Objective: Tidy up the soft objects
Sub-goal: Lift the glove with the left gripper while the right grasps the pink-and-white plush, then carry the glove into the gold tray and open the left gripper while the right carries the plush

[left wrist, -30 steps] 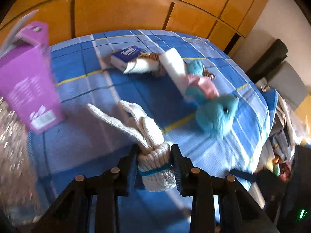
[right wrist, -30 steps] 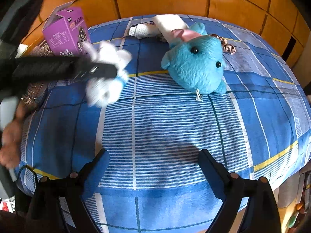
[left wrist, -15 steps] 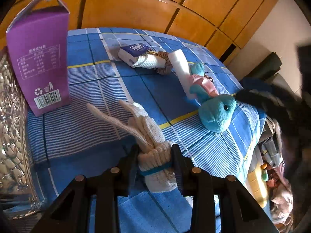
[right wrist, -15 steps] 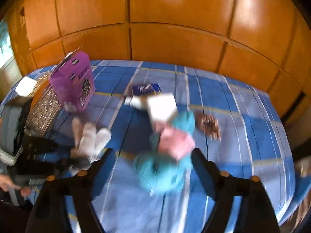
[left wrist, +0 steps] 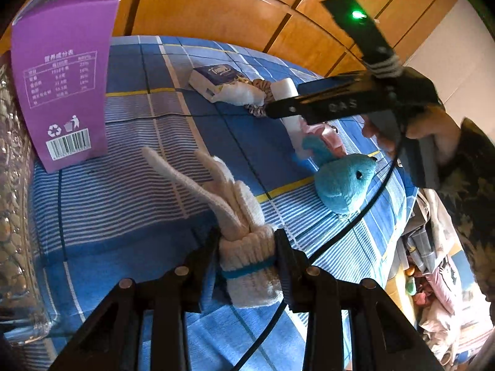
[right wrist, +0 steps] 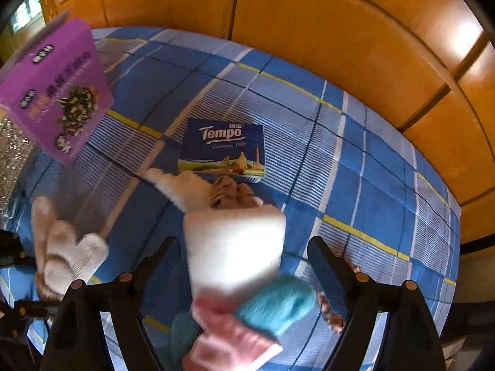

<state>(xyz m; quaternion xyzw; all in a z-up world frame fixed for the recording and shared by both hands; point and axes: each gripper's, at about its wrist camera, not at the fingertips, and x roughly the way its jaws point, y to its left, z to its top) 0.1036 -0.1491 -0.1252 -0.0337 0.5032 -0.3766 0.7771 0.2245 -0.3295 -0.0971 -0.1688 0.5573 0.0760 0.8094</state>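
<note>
Knit gloves [left wrist: 244, 232], white with a blue cuff band, are pinched at the cuff by the left gripper [left wrist: 247, 253], near centre of the left wrist view, lifted just over the blue plaid bedspread [left wrist: 130, 191]; glove fingers point to the far left.

Left: purple carton [left wrist: 65, 86] stands upright on the bed; a second ago it was blurred and tilted in frame. Beyond centre, blue tissue pack [right wrist: 225, 148] lies flat, with a white cloth and a scrunchie at its near edge.

Right: right gripper [right wrist: 241, 266] angles steeply down over a white block [right wrist: 235, 244], jaws wide, pads clear of it. A second ago it was over bare bedspread, nearer than the blue plush toy [left wrist: 346, 182]. A hand [left wrist: 433, 126] grasps its handle.

White block and plush are motion-blurred in the right wrist view; pink item partly hidden.
</note>
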